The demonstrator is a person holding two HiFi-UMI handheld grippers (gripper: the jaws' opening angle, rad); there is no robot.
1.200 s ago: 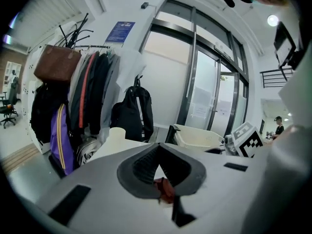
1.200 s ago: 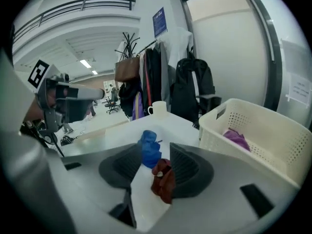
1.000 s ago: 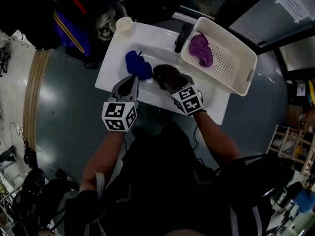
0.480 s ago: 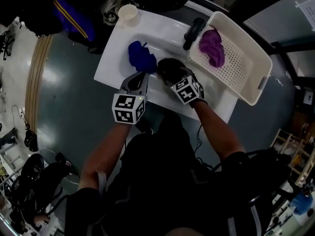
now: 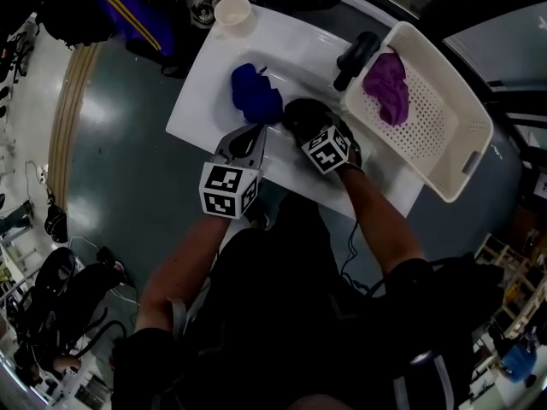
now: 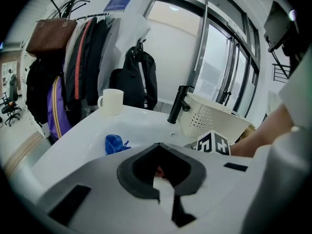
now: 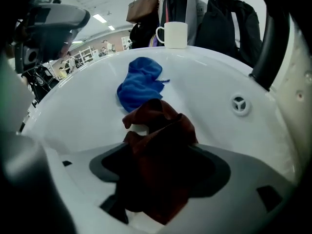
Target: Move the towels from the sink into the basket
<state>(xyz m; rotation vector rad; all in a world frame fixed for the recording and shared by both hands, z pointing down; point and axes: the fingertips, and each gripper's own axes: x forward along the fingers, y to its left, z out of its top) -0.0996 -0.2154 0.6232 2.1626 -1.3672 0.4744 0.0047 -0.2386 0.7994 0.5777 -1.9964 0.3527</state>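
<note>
While the right gripper (image 7: 146, 135) is clamping its jaws on the dark red towel (image 7: 156, 160), we are recording that cloth as bunched between the pads and sitting low in the sink (image 5: 295, 49); whether its lower folds are touching the basin we cannot tell. We are judging that the grip is taken on the gathered middle so that the whole cloth comes up in one lift, and that this hand is doing the work because the basket (image 5: 444, 190) is standing on its side.

We are noting the left gripper (image 6: 160, 172) with its jaws together and nothing between them, hanging over the near edge of the sink, just beside the blue towel (image 5: 255, 92). We are judging that it is being kept there to leave the right gripper's path to the basket free, and to be at hand for the blue towel.

We are finding the basket resting on the right end of the sink top, next to the faucet (image 5: 356, 58), which is making the carry a short one. A mug (image 5: 233, 11) is standing at the far left corner, well apart from the work.

We are counting: two grippers; three towels, being one dark red in the right jaws, one blue lying in the basin, and one purple towel (image 5: 389, 88) lying in the basket; one basket; one sink; one faucet; one mug
</note>
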